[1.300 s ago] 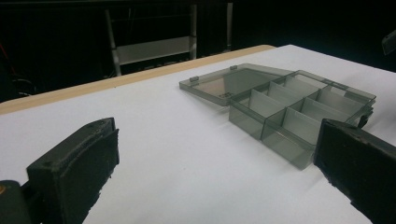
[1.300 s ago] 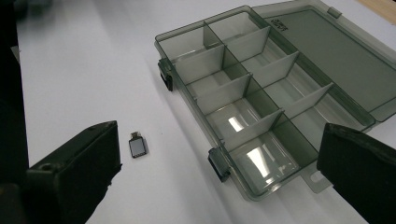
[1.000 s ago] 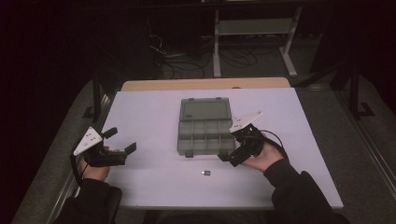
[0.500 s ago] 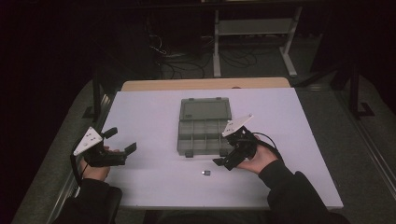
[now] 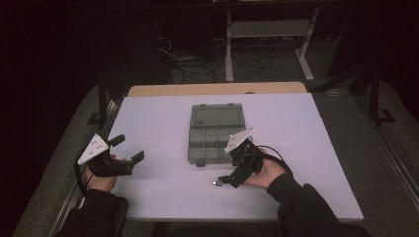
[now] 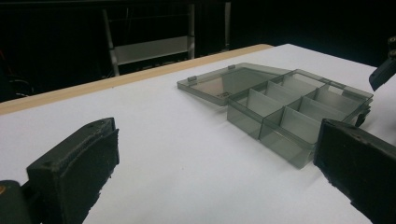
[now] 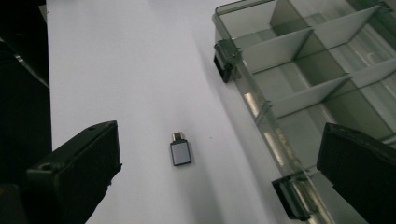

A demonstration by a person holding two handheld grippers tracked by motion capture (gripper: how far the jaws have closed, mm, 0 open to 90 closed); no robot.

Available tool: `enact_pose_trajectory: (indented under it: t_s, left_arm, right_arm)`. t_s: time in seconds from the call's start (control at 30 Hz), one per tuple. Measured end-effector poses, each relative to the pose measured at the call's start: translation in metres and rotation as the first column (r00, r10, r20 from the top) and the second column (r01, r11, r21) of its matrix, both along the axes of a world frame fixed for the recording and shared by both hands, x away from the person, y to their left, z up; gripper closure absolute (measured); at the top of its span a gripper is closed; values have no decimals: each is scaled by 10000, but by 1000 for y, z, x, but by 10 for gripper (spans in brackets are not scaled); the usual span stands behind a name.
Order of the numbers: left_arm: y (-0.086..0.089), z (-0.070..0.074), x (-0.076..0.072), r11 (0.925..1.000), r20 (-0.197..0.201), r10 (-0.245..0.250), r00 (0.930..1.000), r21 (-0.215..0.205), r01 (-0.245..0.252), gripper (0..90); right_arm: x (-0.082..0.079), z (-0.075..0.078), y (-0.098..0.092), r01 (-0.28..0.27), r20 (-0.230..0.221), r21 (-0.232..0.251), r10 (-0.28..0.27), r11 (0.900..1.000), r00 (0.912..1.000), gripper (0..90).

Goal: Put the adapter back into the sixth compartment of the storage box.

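Note:
A clear grey compartment box point(image 5: 216, 143) lies open mid-table, its lid point(image 5: 216, 116) flat behind it and its cells empty. A small grey USB adapter point(image 5: 216, 182) lies on the white table in front of the box. My right gripper point(image 5: 228, 177) hovers just right of the adapter, open. In the right gripper view the adapter point(image 7: 180, 150) lies between the wide-apart jaws, left of the box's latched front wall point(image 7: 261, 116). My left gripper point(image 5: 128, 149) rests at the table's left edge, open and holding nothing. The left gripper view looks across bare table at the box point(image 6: 289, 109).
The white tabletop point(image 5: 163, 123) has a wooden strip point(image 5: 217, 89) along its far edge. Beyond it, in the dark, stand a metal frame point(image 5: 269, 29) and floor cables point(image 5: 197, 64). The near edge lies close to both forearms.
My right gripper has moved left and toward the near edge, from beside the box's right front corner to just beside the adapter. The left gripper has stayed still.

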State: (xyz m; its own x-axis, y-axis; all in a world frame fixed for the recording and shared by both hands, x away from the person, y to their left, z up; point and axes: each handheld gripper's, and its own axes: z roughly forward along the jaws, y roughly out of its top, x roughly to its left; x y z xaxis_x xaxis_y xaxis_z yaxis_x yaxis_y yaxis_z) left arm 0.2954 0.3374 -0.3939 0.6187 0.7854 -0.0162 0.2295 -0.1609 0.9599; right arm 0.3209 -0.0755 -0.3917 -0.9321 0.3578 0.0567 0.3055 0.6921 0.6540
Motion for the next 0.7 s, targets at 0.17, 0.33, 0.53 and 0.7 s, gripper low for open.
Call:
enact_pose_trajectory:
  t_s: [0.17, 0.33, 0.53, 0.7]
  left_arm:
    - [0, 0, 0, 10000, 4, -20, 10000, 3, 20, 0]
    - [0, 0, 0, 10000, 5, -25, 10000, 8, 25, 0]
    - [0, 0, 0, 10000, 0, -34, 10000, -1, 34, 0]
    - [0, 0, 0, 10000, -5, -27, 10000, 1, 27, 0]
  right_arm:
    - [-3, -4, 6, -259, -20, -113, 258, 9996, 9997, 0]
    - [-6, -7, 13, -482, -100, -224, 480, 9986, 9988, 0]
    - [-7, -12, 19, -719, -265, -438, 708, 9965, 9971, 0]
    - [-8, -15, 22, -814, -334, -522, 797, 9953, 9963, 0]
